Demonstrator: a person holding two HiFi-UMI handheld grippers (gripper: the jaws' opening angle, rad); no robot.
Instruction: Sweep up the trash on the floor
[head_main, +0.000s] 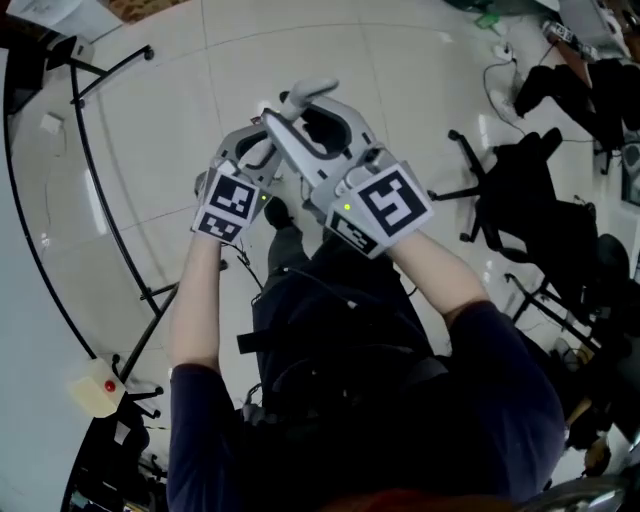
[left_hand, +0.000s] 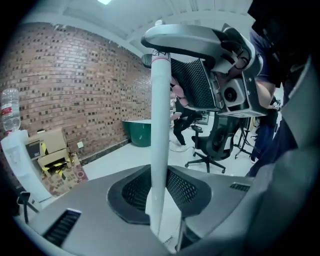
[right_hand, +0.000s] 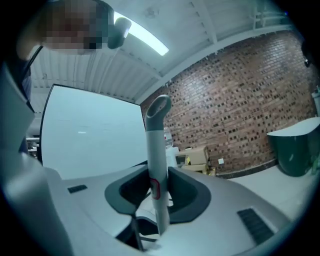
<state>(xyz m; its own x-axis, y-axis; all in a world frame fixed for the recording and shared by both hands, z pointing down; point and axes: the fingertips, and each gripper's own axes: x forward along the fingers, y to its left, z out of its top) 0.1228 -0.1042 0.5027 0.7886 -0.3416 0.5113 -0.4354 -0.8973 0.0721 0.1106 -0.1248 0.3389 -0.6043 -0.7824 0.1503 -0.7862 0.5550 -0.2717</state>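
In the left gripper view a white pole (left_hand: 161, 125) stands upright between the jaws of my left gripper (left_hand: 159, 195), which are shut on it. A grey handle (right_hand: 156, 165) with a hooked top and a small red mark runs up through my right gripper (right_hand: 159, 195), whose jaws grip it. The head view shows both grippers held close together in front of the person's chest, left gripper (head_main: 255, 145) beside right gripper (head_main: 300, 110), with the hooked handle top (head_main: 312, 92) sticking out. The lower ends of both poles are hidden. I see no trash on the floor.
White tiled floor lies below. A black curved metal frame (head_main: 100, 190) stands at the left and black office chairs (head_main: 520, 190) at the right. A brick wall, cardboard boxes (left_hand: 50, 150), a green tub (left_hand: 137, 132) and another chair (left_hand: 212, 145) lie further off.
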